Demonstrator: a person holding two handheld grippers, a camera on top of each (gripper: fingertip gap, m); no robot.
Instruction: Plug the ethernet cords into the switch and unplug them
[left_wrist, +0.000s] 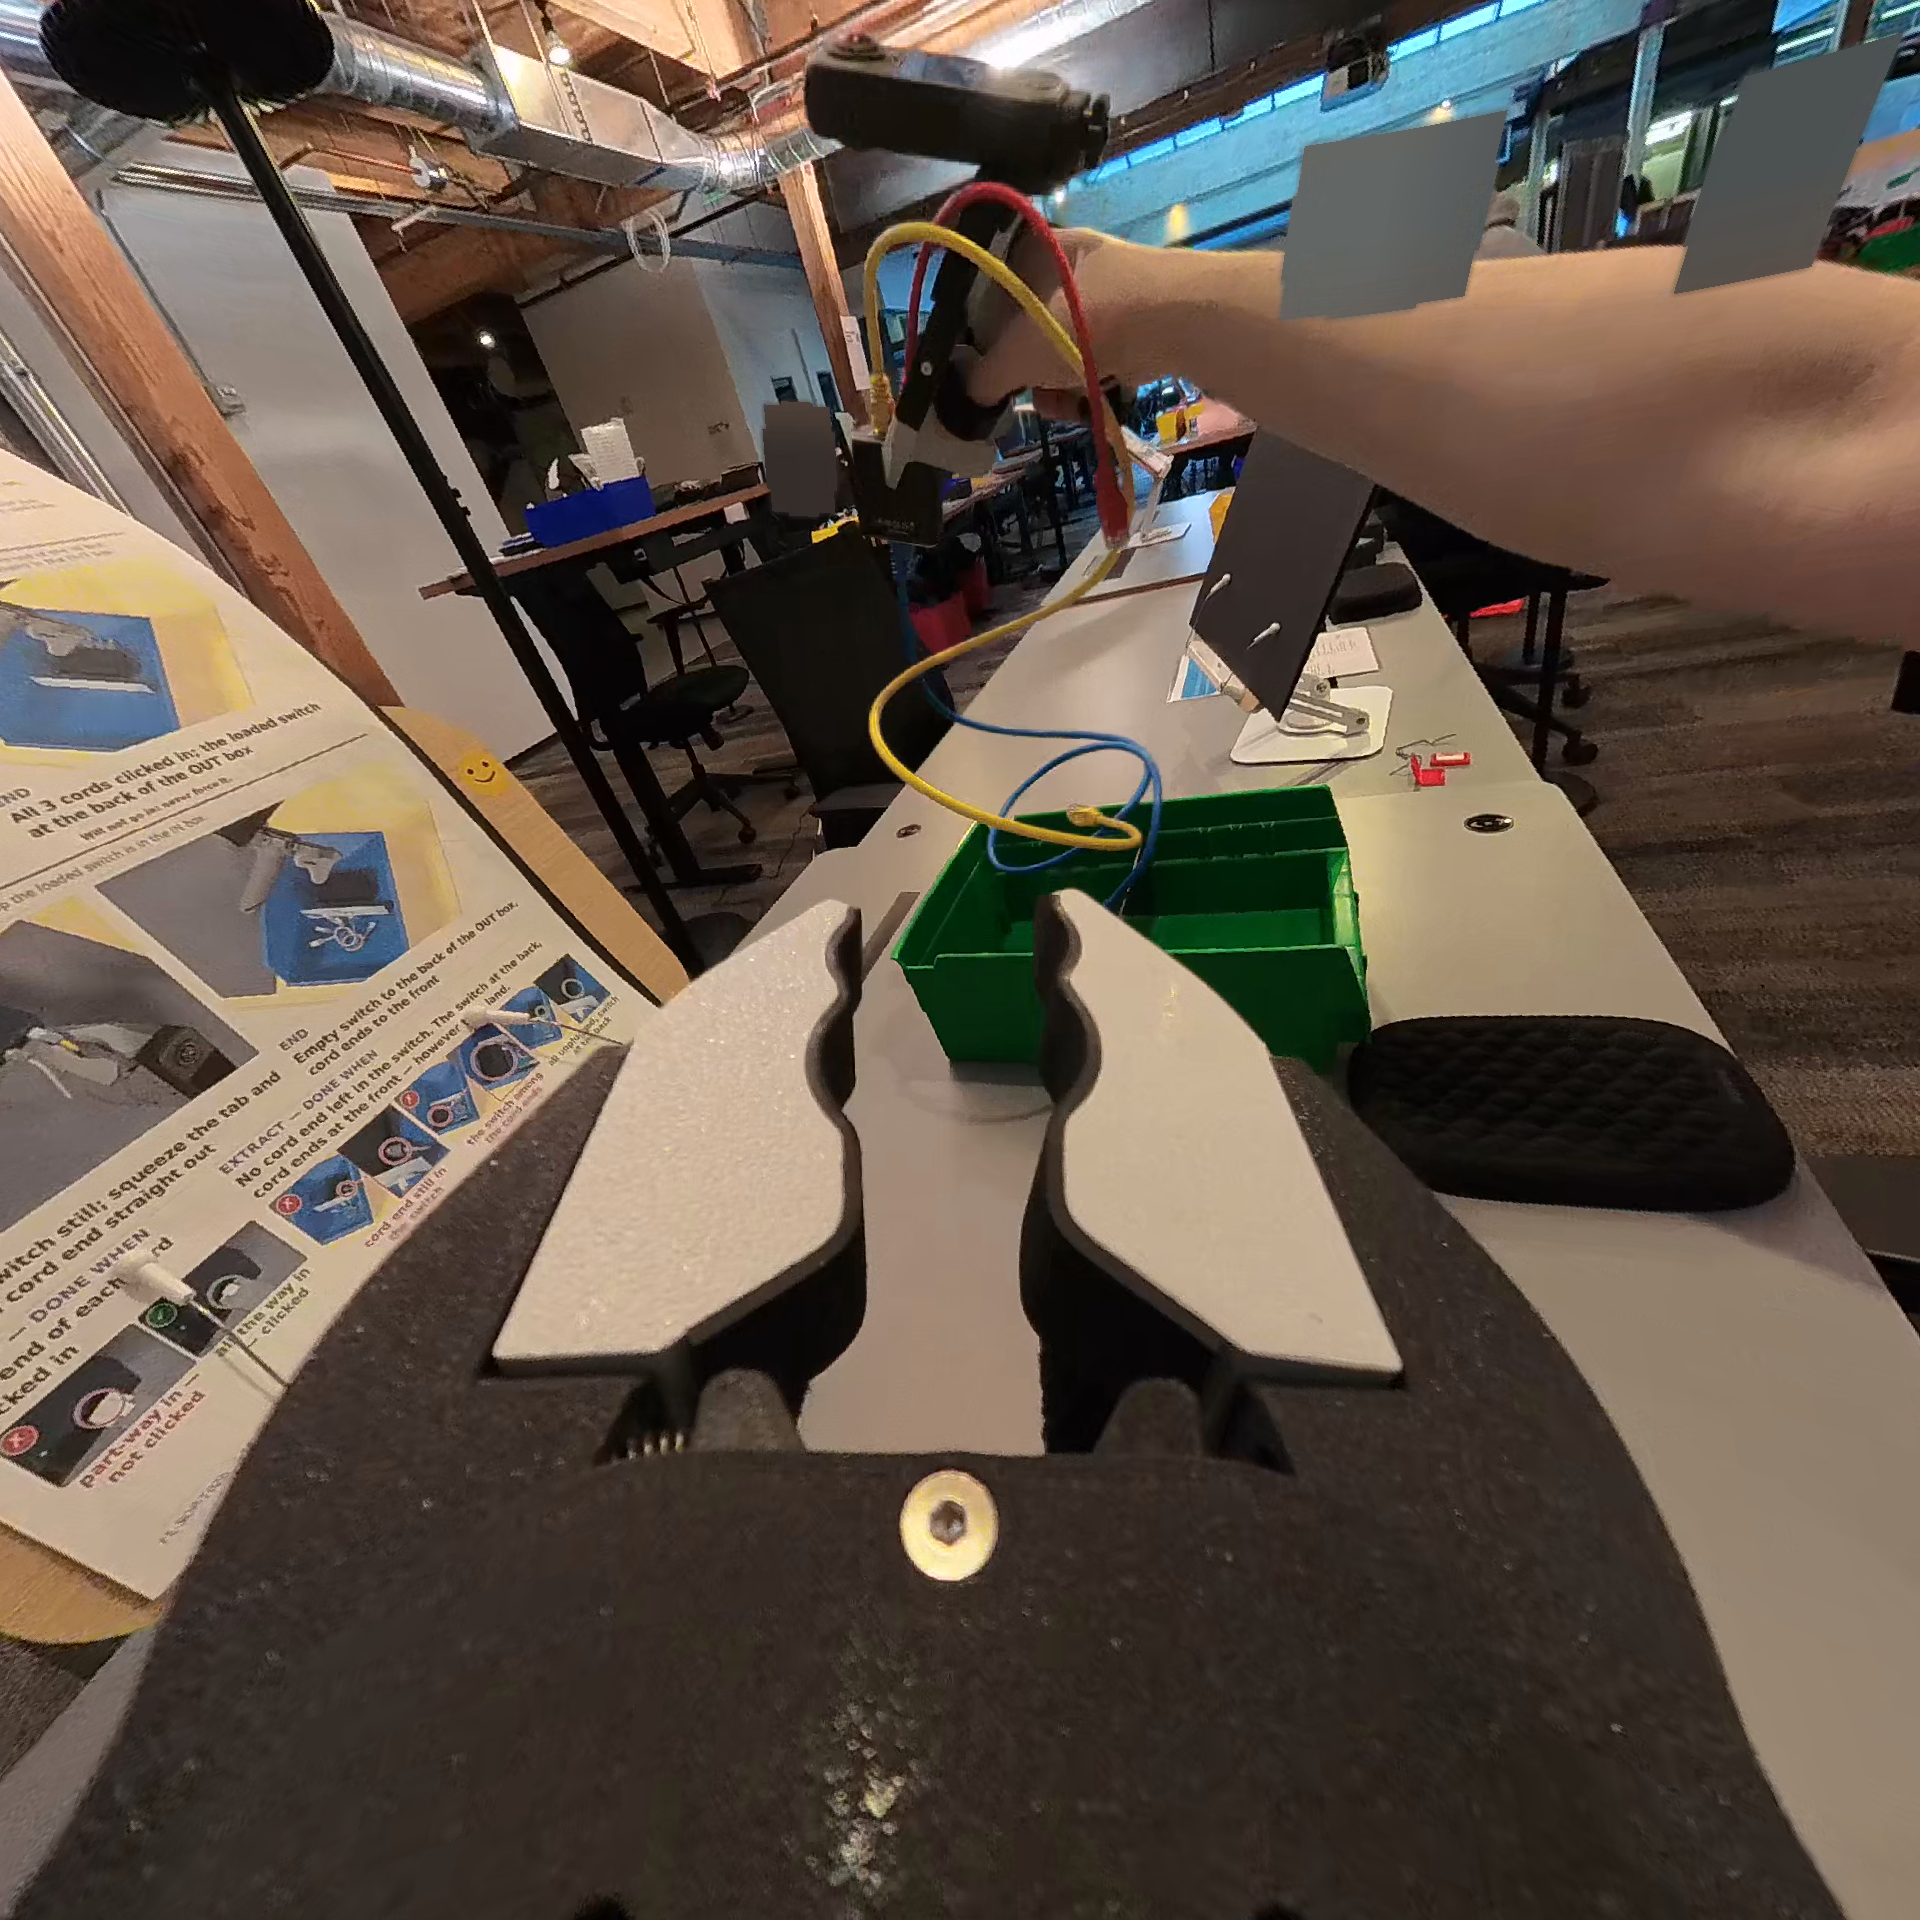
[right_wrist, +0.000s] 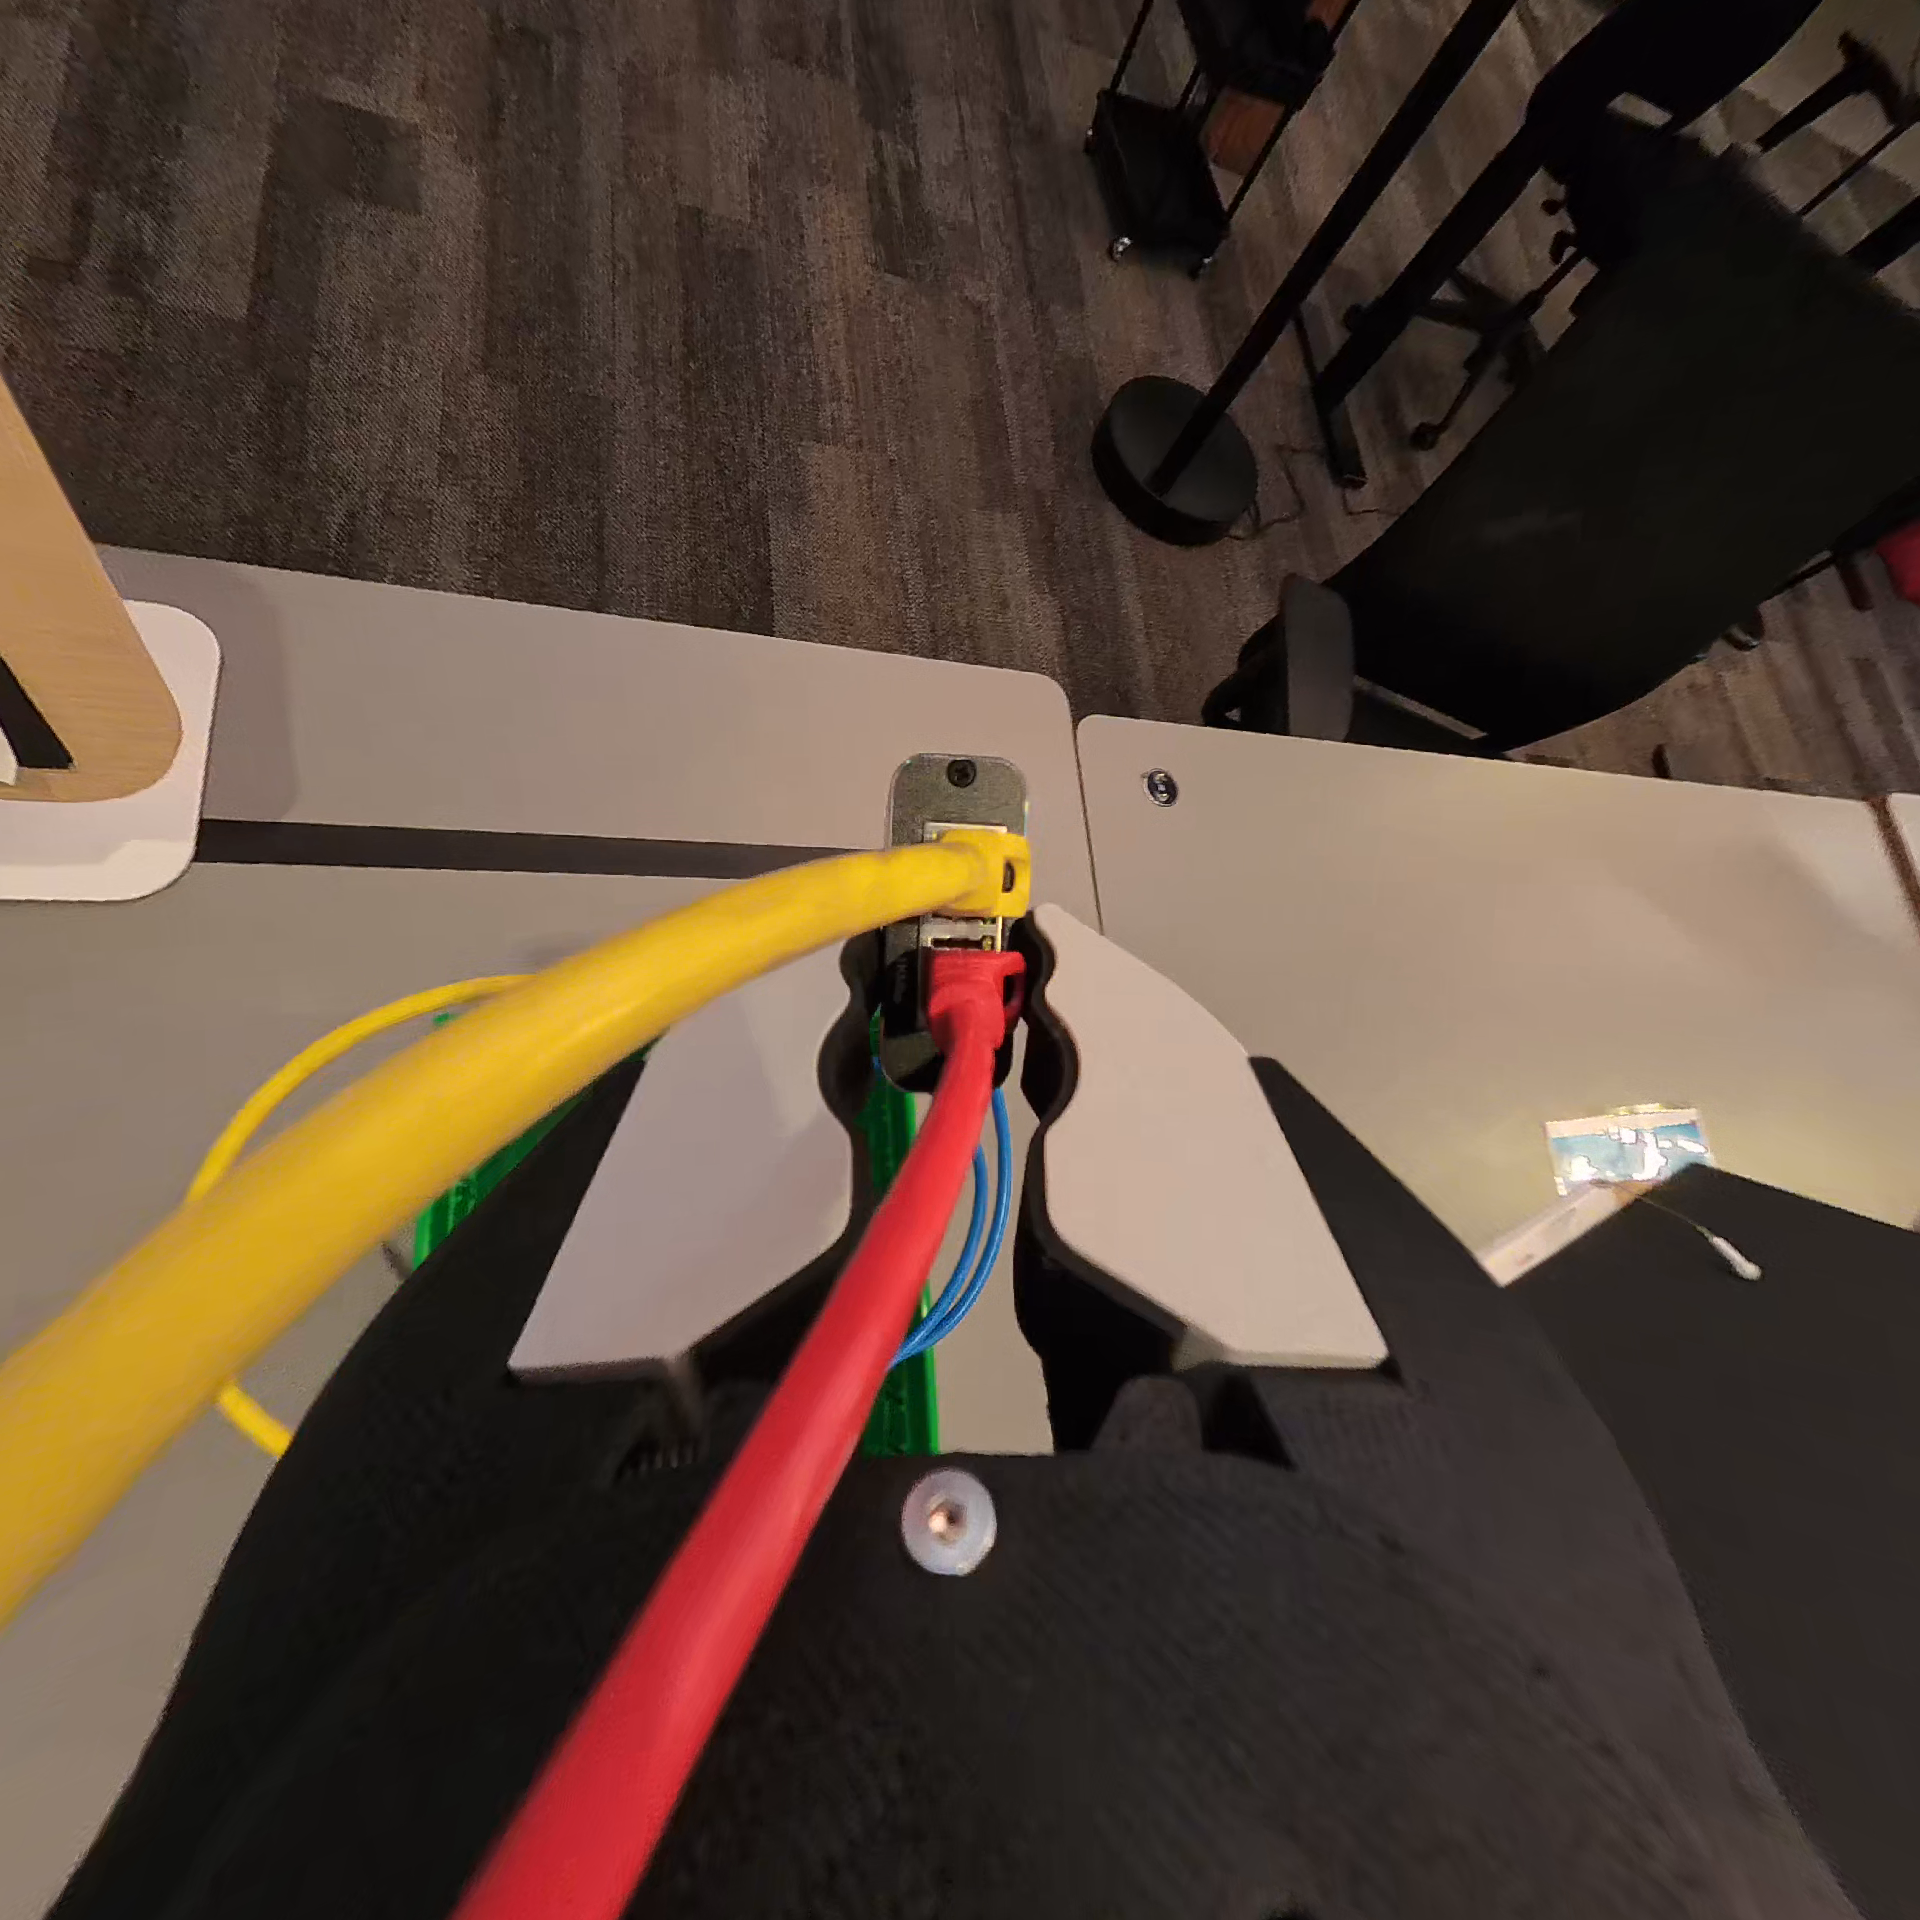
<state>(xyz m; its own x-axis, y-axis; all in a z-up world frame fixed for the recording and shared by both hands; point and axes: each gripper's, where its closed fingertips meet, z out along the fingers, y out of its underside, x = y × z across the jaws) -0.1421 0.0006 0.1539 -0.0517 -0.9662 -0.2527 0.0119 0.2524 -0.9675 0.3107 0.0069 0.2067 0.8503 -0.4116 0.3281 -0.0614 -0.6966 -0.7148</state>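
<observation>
While the right gripper is up in the air, it's got the little black switch clamped between its fingertips, pads pressed on both sides of the body. From the left wrist view you can see it way above the grey table, with the person's hand wrapped around the handle and the switch hanging off the tips.

Yellow cord is plugged into a port near the far end of the switch, and the red cord sits in the port right next to it, running back over the gripper toward the camera. Red loops up and over in an arch, and its other end just dangles free in the air. Yellow curls down in a big loop, and its loose plug hangs right over the green bin. A blue cord also trails from up by the switch down into the bin; can't tell whether it's actually plugged in.

Left gripper is hovering low over the table just in front of the bin, jaws apart, nothing between them. Black padded mat sits right beside the bin, and an instruction sheet leans off to the left.
</observation>
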